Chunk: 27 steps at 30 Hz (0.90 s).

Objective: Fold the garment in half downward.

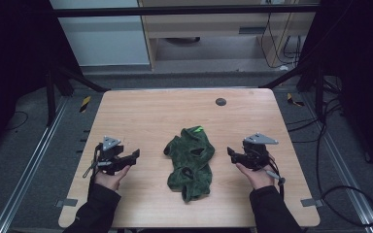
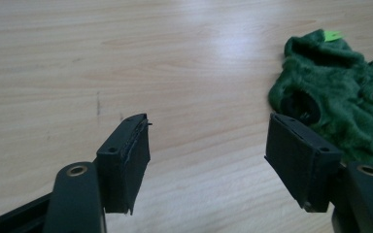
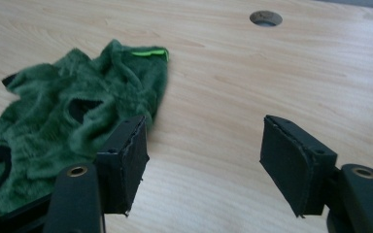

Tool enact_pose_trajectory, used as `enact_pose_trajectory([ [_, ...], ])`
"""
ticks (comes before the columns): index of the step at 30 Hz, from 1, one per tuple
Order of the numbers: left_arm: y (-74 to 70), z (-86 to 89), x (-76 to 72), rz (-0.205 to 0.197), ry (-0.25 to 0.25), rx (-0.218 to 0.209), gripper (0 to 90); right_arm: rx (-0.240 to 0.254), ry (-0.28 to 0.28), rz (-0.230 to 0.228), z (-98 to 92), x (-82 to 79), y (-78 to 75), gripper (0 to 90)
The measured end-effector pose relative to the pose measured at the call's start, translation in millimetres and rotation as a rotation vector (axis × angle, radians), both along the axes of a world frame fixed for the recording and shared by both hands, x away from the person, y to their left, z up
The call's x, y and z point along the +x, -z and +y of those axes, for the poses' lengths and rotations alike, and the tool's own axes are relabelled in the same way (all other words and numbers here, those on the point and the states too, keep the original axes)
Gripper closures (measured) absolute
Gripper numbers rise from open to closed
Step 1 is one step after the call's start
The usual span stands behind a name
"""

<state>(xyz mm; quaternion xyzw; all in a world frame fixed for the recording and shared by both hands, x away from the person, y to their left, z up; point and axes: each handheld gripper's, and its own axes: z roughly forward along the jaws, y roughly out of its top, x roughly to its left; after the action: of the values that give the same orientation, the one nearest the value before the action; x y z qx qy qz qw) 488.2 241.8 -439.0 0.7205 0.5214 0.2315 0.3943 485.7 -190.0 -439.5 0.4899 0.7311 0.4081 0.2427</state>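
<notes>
The left gripper (image 1: pixel 137 155) and the right gripper (image 1: pixel 228 152) both stand released, jaws spread wide with nothing but bare wood between them. In the high view each is held low over the table, one on either side of the green garment (image 1: pixel 191 159), jaws turned inward toward it and well short of touching it.

The wooden table (image 1: pixel 145 111) is the largest thing here, pale and grained. The green garment lies crumpled near its middle, a fuzzy dark-green piece with several openings showing dark inside. In the left gripper view the green garment (image 2: pixel 342 102) lies to the right of the jaws, its near edge just behind the right-hand jaw. In the right gripper view the green garment (image 3: pixel 73 116) lies to the left, its edge running behind the left-hand jaw.

On the far edge of the garment sits a small bright green tag (image 1: pixel 198 129), also seen at its top in the right gripper view (image 3: pixel 149 52). Beyond the garment, toward the table's far edge, is a small round hole (image 1: pixel 220 101) in the wood.
</notes>
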Motion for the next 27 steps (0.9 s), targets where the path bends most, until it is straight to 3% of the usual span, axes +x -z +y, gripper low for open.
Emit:
enact_pose_trajectory([
  [8, -6.3, -25.7, 17.6, -0.011, 0.034, 0.001, 34.2, -0.002, -0.008, 0.001, 17.7, 16.8, -7.5, 36.1],
  [18, -6.9, -51.1, 36.2, 0.008, 0.078, 0.010, 37.8, 0.001, -0.029, 0.015, 35.5, 36.2, -6.7, 40.4],
  [27, 1.5, -67.8, 53.9, 0.021, 0.102, 0.024, 39.9, -0.012, -0.039, 0.040, 50.0, 49.1, 1.1, 43.5],
])
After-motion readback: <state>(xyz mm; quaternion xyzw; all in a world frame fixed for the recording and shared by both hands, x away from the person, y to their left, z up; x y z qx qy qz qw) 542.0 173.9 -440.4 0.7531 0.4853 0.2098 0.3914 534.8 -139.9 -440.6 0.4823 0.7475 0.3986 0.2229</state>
